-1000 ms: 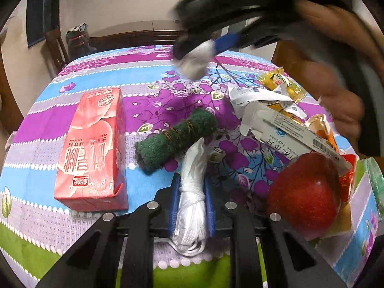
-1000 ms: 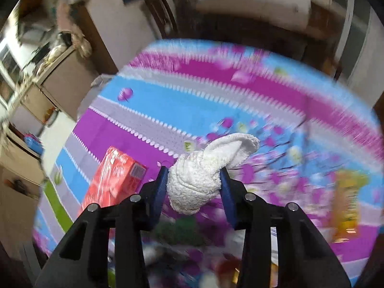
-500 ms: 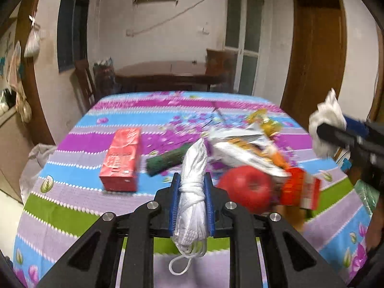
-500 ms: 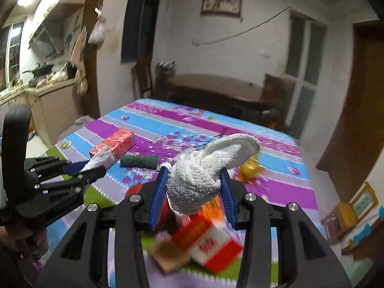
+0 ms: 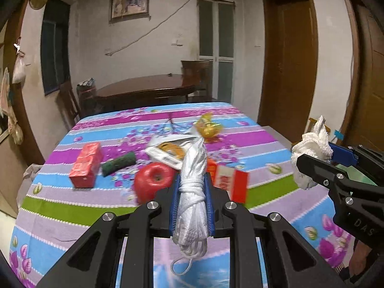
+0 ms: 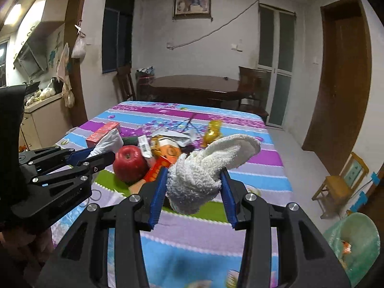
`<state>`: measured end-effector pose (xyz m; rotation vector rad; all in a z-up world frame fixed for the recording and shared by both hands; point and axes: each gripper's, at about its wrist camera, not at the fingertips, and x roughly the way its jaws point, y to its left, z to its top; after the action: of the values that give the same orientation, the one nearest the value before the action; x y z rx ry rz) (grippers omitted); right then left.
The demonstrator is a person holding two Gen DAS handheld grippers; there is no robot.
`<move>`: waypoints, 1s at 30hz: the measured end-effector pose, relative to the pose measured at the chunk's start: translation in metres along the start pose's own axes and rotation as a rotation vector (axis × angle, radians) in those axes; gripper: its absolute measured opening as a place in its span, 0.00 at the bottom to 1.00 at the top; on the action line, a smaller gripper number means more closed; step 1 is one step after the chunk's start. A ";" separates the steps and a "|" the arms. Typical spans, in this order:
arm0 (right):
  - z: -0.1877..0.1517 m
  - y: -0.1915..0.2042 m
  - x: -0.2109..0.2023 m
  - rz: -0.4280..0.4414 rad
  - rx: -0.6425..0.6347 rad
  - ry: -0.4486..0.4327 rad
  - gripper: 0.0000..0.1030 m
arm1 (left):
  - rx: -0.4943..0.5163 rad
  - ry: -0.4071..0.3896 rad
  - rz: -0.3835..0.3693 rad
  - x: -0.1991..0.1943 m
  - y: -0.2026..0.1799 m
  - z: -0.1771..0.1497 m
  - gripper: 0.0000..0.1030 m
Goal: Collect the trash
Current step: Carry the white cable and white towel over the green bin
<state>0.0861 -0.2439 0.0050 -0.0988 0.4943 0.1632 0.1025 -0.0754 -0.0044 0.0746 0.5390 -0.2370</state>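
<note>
My left gripper (image 5: 191,206) is shut on a white rope bundle (image 5: 193,192), held above the near edge of the table (image 5: 60,206). My right gripper (image 6: 193,192) is shut on a white towel (image 6: 206,170); it also shows at the right of the left wrist view (image 5: 312,158). On the flowered tablecloth lie a red apple (image 5: 153,180), a red carton (image 5: 86,165), a green scrub roll (image 5: 118,163), white wrappers (image 5: 168,148), a yellow wrapper (image 5: 207,127) and a red-white box (image 5: 228,182).
A green-lined trash bin (image 6: 355,242) stands on the floor at the lower right of the right wrist view. A small wooden chair (image 6: 340,184) is by the brown door (image 6: 343,76). A dark wooden table (image 5: 146,91) and chairs stand behind.
Both grippers have pulled back and up from the table, still holding the rope and the towel. The views have widened from close over the clutter to the whole room.
</note>
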 end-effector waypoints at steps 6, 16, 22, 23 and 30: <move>-0.005 -0.038 -0.027 -0.068 0.027 -0.018 0.40 | 0.047 -0.016 -0.081 -0.002 -0.046 0.011 0.20; -0.024 -0.113 -0.070 -0.229 0.075 -0.006 0.40 | 0.134 -0.032 -0.237 0.007 -0.155 0.034 0.20; -0.040 -0.163 -0.094 -0.345 0.103 0.034 0.40 | 0.197 -0.027 -0.360 0.017 -0.230 0.041 0.20; -0.041 -0.168 -0.095 -0.357 0.109 0.043 0.40 | 0.206 -0.023 -0.376 0.019 -0.242 0.041 0.20; -0.066 -0.219 -0.096 -0.445 0.152 0.151 0.40 | 0.251 0.065 -0.519 0.047 -0.318 0.031 0.20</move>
<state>0.0121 -0.4807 0.0053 -0.0700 0.6218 -0.3191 0.0802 -0.3974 -0.0044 0.1863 0.5848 -0.8114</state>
